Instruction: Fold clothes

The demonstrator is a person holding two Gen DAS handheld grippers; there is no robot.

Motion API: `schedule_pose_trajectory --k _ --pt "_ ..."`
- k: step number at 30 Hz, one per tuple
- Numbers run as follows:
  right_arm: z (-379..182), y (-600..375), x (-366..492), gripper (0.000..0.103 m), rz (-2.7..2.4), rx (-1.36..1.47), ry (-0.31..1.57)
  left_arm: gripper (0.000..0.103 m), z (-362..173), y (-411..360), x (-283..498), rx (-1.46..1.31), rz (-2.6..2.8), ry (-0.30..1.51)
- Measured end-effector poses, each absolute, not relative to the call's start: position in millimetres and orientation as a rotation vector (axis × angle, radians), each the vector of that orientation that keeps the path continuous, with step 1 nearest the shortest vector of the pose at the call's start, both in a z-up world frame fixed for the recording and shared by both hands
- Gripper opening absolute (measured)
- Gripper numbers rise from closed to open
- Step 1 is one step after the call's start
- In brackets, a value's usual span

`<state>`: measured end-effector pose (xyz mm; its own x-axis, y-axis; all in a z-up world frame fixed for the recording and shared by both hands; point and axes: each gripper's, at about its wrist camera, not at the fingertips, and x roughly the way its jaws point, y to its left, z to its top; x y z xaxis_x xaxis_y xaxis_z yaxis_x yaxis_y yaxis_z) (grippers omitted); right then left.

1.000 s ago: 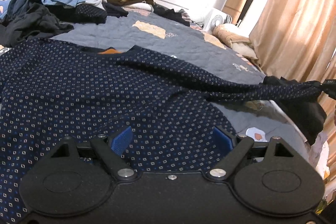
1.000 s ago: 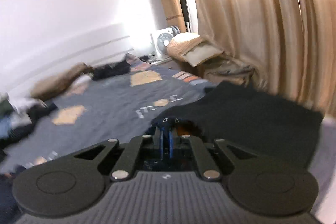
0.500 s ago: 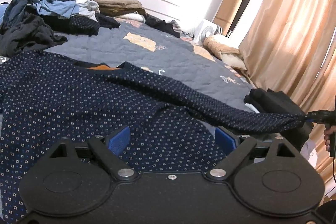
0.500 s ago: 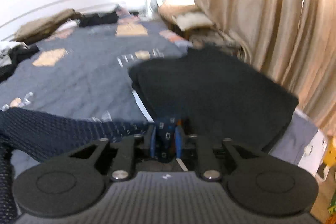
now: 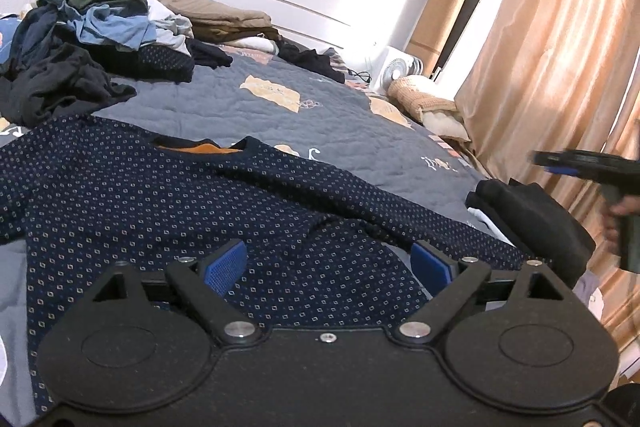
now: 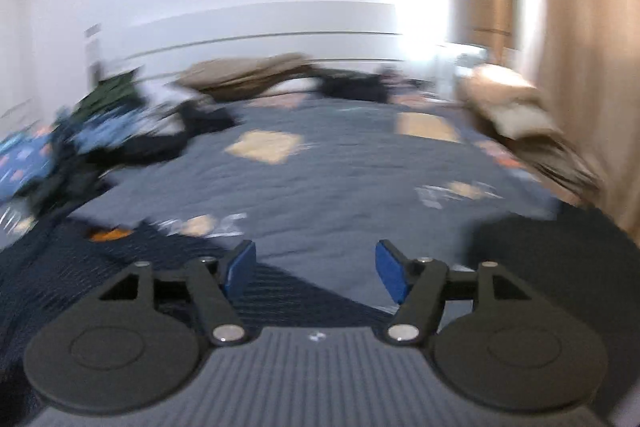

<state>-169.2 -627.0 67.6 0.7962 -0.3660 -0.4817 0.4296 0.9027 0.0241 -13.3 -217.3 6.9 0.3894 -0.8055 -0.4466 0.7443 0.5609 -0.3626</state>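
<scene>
A dotted navy sweater (image 5: 168, 195) lies spread flat on a grey quilted bed (image 5: 280, 115), one sleeve (image 5: 400, 219) stretched toward a folded black garment (image 5: 532, 215) at the bed's edge. The left gripper (image 5: 332, 263) hovers over the sweater's body, jaws wide and widening further, empty. The right gripper (image 6: 316, 267) is opening too, gripping nothing, the sleeve lying below it.

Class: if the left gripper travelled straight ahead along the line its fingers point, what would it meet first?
Most likely the navy patterned shirt spread on the bed: the left gripper, jaws opening with nothing between them, points down across it. Depth is uncertain.
</scene>
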Motion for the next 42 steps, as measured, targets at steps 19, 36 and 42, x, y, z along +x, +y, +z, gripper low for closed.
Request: schedule_pose_trajectory --k 19,36,42 --pt "-27 -594 86 0.068 0.058 0.016 0.691 0.092 9 -166 59 -0.175 -0.856 0.636" --pt "-88 -583 136 0.02 0.034 -0.113 0.831 0.092 -3 -167 69 -0.166 -0.794 0.679" --pt "-73 -595 138 0.002 -0.072 -0.096 0.793 0.092 -6 -167 68 -0.161 -0.785 0.681"
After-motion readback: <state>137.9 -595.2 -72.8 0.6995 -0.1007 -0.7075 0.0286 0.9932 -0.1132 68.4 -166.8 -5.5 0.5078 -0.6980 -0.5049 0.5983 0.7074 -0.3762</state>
